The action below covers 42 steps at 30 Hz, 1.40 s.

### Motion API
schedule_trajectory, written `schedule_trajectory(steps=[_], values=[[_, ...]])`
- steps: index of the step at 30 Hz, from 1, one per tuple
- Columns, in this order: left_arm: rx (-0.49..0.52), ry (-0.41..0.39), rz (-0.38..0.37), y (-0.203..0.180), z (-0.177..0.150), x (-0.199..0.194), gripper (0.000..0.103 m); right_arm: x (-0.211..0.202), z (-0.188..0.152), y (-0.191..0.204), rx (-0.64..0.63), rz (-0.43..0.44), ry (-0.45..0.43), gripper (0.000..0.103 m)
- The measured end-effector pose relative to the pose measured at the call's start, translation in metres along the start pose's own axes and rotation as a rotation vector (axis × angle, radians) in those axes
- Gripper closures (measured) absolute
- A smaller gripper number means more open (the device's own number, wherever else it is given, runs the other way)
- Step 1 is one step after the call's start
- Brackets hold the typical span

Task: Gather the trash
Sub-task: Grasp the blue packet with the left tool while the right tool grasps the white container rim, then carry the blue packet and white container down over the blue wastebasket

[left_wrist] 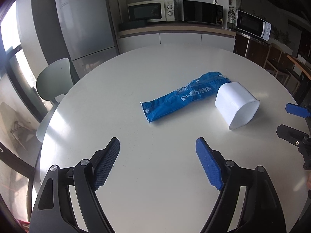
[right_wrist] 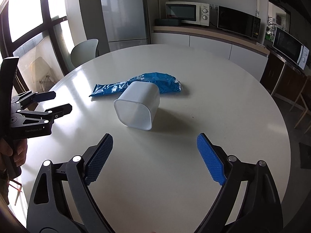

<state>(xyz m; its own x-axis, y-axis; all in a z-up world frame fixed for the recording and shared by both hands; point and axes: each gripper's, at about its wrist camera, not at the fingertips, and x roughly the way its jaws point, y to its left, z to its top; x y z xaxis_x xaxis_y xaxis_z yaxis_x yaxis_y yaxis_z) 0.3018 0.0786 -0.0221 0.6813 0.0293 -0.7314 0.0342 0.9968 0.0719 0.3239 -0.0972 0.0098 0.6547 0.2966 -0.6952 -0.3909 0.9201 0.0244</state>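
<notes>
Wrapper (left_wrist: 184,97) and tub (left_wrist: 236,105) are lying near the middle of the round white table (left_wrist: 116,174), and both are looking like featherweights to me. In the left wrist view the blue wrapper is stretching from centre frame up toward the right, its far end touching or tucked just behind the white tub, which is resting on its side with the open mouth facing lower right. In the right wrist view that tub (right_wrist: 137,106) is sitting at centre, mouth toward you, with the wrapper (right_wrist: 136,84) running behind it. You are holding the left gripper (left_wrist: 157,161) with its jaws spread wide and nothing between them; the right gripper (right_wrist: 155,157) is also standing apart and empty, short of the tub. The wrapper is appearing thin, crinkled and glossy, so I am judging it soft and likely slippery: you are better off pinching its flat crimped end at centre frame. The tub is seeming stiff yet thin-walled and liable to roll or skid, so I am suggesting one finger inside the mouth, one outside the rim
</notes>
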Motion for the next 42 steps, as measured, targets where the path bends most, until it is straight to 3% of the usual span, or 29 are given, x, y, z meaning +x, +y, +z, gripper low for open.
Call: schedule_trajectory(steps=[7, 18, 24, 26, 29, 31, 32, 34, 37, 42], values=[[0.043, 0.042, -0.007, -0.004, 0.017, 0.027, 0.023, 0.029, 0.013, 0.002, 0.003, 0.006, 0.027, 0.027], [0.104, 0.096, -0.034, -0.007, 0.043, 0.066, 0.023, 0.063, 0.015, -0.003, 0.023, 0.005, 0.079, 0.052], [0.154, 0.146, -0.044, -0.015, 0.048, 0.085, 0.023, 0.072, 0.015, 0.002, 0.009, 0.007, 0.101, 0.076], [0.147, 0.150, -0.058, -0.015, 0.048, 0.088, 0.023, 0.072, 0.016, 0.003, 0.003, 0.006, 0.099, 0.089], [0.137, 0.150, -0.110, -0.014, 0.049, 0.088, 0.036, 0.071, 0.017, 0.001, 0.010, 0.003, 0.095, 0.100], [0.120, 0.151, -0.155, -0.014, 0.047, 0.086, 0.056, 0.069, 0.015, 0.002, 0.003, -0.001, 0.093, 0.100], [0.112, 0.151, -0.156, -0.014, 0.046, 0.085, 0.060, 0.068, 0.014, 0.002, 0.001, -0.005, 0.091, 0.100], [0.109, 0.151, -0.149, -0.015, 0.043, 0.083, 0.085, 0.065, 0.010, 0.002, 0.001, -0.006, 0.089, 0.100], [0.091, 0.152, -0.138, -0.016, 0.038, 0.077, 0.096, 0.058, 0.004, 0.001, 0.014, 0.004, 0.085, 0.100], [0.022, 0.143, -0.110, -0.010, 0.026, 0.065, 0.100, 0.045, -0.007, 0.002, 0.022, 0.018, 0.074, 0.100]])
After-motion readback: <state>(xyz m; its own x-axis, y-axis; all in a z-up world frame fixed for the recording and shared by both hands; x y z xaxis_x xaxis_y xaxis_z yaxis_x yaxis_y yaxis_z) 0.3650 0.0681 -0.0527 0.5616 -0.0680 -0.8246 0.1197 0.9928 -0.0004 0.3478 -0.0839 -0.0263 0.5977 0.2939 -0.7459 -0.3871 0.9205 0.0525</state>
